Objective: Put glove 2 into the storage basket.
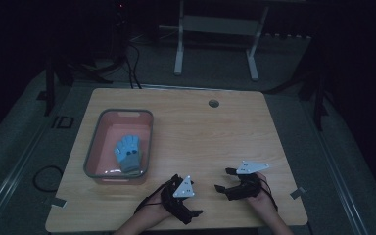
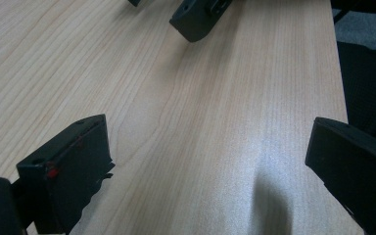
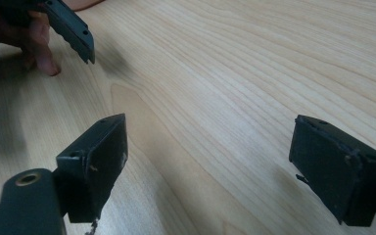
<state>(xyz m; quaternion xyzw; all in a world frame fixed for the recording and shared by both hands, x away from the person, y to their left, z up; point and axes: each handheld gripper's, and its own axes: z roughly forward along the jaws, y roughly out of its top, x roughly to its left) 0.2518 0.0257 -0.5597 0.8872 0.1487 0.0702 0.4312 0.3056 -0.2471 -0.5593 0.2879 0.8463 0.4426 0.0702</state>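
Trouble could come from the 2 wide-open, empty grippers, left gripper (image 1: 194,208) and right gripper (image 1: 223,179), snagging cables reaching for the blue glove (image 1: 128,152) lying in the pink tub (image 1: 96,134)

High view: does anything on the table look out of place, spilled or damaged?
Nothing stands out. The blue glove lies inside the pink bin, and both the left gripper and right gripper rest open, holding nothing.

Black two-jaw grippers (image 1: 197,204) (image 1: 223,180), grey three-cornered plates, seemingly black trailing cables.
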